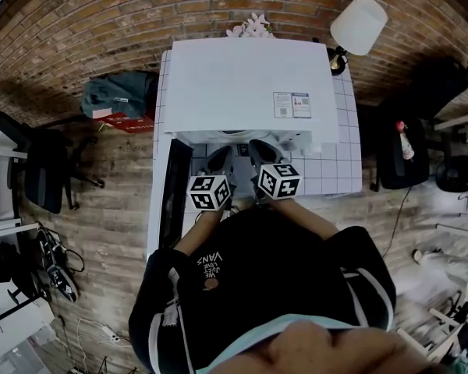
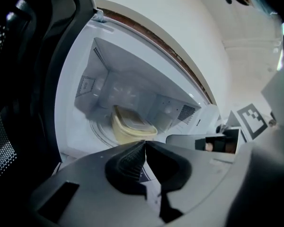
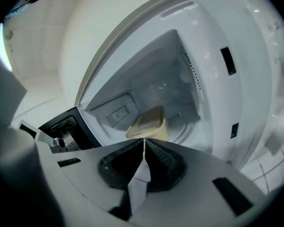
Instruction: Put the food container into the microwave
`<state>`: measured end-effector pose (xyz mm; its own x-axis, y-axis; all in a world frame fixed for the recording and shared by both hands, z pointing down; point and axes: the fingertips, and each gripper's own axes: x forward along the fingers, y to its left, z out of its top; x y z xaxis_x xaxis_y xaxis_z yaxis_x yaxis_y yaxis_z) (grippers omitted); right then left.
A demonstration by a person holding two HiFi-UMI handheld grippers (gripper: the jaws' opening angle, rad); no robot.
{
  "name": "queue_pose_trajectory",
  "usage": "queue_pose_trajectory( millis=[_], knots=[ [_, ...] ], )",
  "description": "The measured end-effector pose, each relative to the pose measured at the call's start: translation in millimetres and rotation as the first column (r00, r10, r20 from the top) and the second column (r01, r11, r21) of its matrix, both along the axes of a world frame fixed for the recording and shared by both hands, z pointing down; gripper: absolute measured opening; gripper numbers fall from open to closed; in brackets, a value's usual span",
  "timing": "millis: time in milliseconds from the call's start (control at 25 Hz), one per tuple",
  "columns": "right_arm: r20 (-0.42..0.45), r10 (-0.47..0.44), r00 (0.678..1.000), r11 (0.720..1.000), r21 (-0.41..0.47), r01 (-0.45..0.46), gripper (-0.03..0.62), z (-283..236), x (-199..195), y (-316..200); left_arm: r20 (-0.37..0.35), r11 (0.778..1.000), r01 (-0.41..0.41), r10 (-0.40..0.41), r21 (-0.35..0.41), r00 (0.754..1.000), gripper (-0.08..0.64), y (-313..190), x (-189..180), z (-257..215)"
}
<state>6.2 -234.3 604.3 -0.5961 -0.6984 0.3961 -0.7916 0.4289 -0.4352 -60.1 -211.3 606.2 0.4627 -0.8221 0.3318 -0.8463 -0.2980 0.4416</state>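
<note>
The left gripper (image 2: 145,143) and right gripper (image 3: 145,141) are held side by side at the microwave's (image 1: 249,84) open front, each with its jaws pressed together on nothing. The yellowish lidded food container (image 2: 130,126) sits inside the cavity, just beyond both tips.

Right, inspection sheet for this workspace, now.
Surface: white tiled table, holding the microwave.
Job's things: microwave door open; container inside, on the turntable.
Clutter: lamp and flowers at the table's back.
Grippers: left and right both shut, empty, before the opening.
Cables: cable on the floor at right; power strip lower left.
Surroundings: brick wall, chair, bag.
</note>
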Motion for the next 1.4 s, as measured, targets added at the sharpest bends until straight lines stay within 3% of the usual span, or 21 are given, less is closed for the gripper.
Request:
queue_pose_trajectory(
  millis=[1040, 1400],
  knots=[
    [0.010, 0.140, 0.990, 0.990, 0.033, -0.140, 0.011, -8, 5, 103, 0.016, 0.991, -0.129, 0.129, 0.038, 0.992, 0.014, 95, -3, -9],
    [0.016, 0.151, 0.988, 0.988, 0.044, -0.151, 0.011, -11, 18, 119, 0.029, 0.991, -0.124, 0.123, 0.042, 0.992, 0.014, 111, 4, -10]
  ],
)
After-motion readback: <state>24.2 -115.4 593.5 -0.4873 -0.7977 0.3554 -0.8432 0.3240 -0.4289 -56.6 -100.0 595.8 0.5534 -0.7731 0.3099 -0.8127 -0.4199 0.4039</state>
